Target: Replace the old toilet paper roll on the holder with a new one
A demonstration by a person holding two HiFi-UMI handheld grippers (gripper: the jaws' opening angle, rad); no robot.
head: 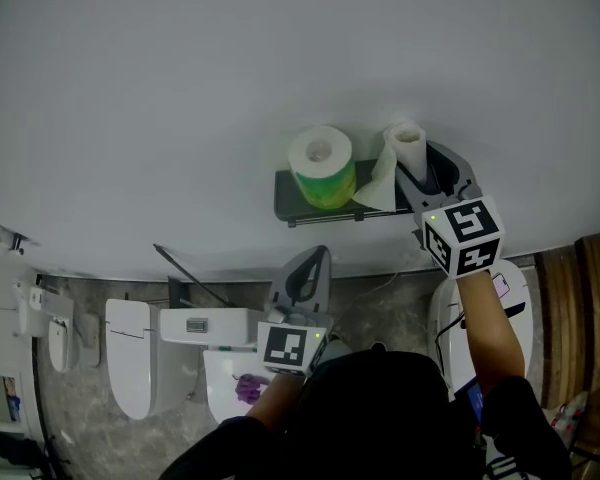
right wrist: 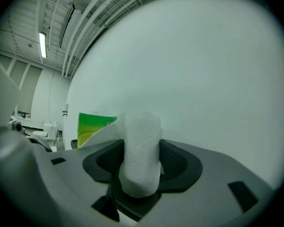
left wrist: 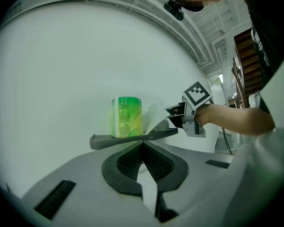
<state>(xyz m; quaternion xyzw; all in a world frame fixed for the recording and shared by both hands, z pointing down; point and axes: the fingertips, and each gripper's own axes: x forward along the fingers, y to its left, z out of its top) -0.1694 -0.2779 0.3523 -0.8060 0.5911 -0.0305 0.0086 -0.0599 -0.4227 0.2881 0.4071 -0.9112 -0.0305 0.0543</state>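
A dark grey holder shelf (head: pixel 305 208) is fixed to the pale wall. On it stands the new roll in a green wrapper (head: pixel 322 166) (left wrist: pixel 127 117) (right wrist: pixel 92 126). My right gripper (head: pixel 426 175) (right wrist: pixel 141 151) is at the shelf's right end, shut on the thin old white roll (head: pixel 407 146) (right wrist: pixel 141 150). A loose sheet (head: pixel 377 189) (left wrist: pixel 155 117) trails from that roll toward the green one. My left gripper (head: pixel 313 261) (left wrist: pixel 143 144) hangs lower, below the shelf's middle, jaws shut with nothing between them.
Below the wall a white toilet (head: pixel 130 356) and its tank (head: pixel 205 326) sit at the left, and another white toilet (head: pixel 485 303) stands under my right arm. Wooden boards (head: pixel 572 318) are at the far right. A thin black rod (head: pixel 188 273) leans near the tank.
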